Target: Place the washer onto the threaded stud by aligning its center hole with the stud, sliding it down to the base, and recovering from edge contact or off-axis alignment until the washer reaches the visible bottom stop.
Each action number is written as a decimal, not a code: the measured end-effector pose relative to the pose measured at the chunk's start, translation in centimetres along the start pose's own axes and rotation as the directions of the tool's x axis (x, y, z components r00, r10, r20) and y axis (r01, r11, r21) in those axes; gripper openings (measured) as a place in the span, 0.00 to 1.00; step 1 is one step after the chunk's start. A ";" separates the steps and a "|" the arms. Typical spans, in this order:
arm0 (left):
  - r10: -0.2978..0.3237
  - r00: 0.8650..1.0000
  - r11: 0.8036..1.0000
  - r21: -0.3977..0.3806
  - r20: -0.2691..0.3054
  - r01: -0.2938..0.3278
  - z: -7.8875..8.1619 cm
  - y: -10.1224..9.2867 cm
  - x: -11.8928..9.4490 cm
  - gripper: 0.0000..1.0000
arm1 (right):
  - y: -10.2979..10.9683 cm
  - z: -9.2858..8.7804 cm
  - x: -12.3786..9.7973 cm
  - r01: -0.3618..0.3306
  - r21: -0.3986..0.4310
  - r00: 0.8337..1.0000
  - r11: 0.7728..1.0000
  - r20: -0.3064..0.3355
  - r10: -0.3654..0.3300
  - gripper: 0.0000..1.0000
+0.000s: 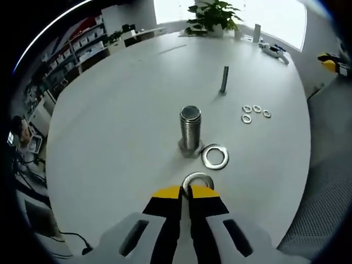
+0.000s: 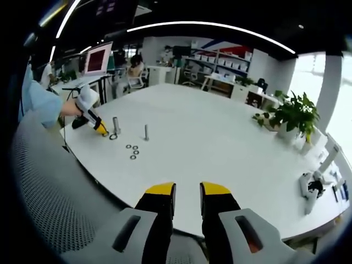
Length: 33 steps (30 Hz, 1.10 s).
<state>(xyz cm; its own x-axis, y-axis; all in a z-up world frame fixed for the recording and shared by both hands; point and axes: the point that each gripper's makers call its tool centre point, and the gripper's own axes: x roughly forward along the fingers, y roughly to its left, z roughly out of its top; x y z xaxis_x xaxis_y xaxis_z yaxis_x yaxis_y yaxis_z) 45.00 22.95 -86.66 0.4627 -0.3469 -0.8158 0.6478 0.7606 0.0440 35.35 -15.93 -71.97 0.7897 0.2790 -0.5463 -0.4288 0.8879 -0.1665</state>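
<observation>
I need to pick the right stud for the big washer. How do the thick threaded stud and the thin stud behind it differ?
The thick threaded stud is wide, bright silver and near the left gripper; the thin stud is slim, darker and farther off. A large washer lies beside the thick one; four small washers lie nearer the thin one. Both stand upright on the white table.

White oval tabletop (image 1: 110,110). Thick threaded stud (image 1: 190,129) upright at centre, large washer (image 1: 214,156) flat at its 4 o'clock, just beside the base. Thin stud (image 1: 224,79) upright at 1 o'clock, four small washers (image 1: 254,113) clustered at 2 o'clock. Potted plant (image 1: 212,16) at far edge.
</observation>
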 end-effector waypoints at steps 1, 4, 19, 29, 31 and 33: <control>0.000 1.000 1.000 -0.004 0.002 0.000 0.1 0.0 -0.1 0.02 | 0.0 0.0 0.0 -0.001 0.000 1.000 1.000 0.000 0.001 0.20; -0.009 1.000 1.000 -0.026 0.005 0.009 0.3 -0.1 -0.4 0.02 | 0.1 0.0 0.0 -0.002 -0.001 1.000 1.000 -0.003 0.002 0.20; -0.031 0.997 0.997 -0.072 0.076 0.036 3.8 -0.5 -3.5 0.02 | 0.2 0.4 -0.1 -0.001 0.000 1.000 1.000 0.003 0.001 0.20; -0.035 0.990 0.998 -0.051 0.136 0.042 7.0 -0.5 -4.7 0.02 | 0.1 0.4 -0.2 0.002 0.002 1.000 1.000 0.009 -0.002 0.20; -0.035 0.989 0.998 -0.053 0.142 0.043 7.4 -0.3 -4.7 0.02 | 0.1 0.4 -0.1 0.003 0.002 1.000 1.000 0.010 -0.003 0.20; -0.035 0.989 0.998 -0.055 0.145 0.043 7.7 -0.2 -4.5 0.02 | 0.1 0.4 -0.2 0.004 0.003 1.000 1.000 0.011 -0.004 0.20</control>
<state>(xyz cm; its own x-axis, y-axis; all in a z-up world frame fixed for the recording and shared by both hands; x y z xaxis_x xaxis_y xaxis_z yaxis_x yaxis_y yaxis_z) 47.46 20.17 -78.54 0.5231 -0.4491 -0.7244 0.6327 0.7741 -0.0231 35.38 -15.76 -71.56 0.7959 0.2796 -0.5371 -0.4248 0.8899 -0.1663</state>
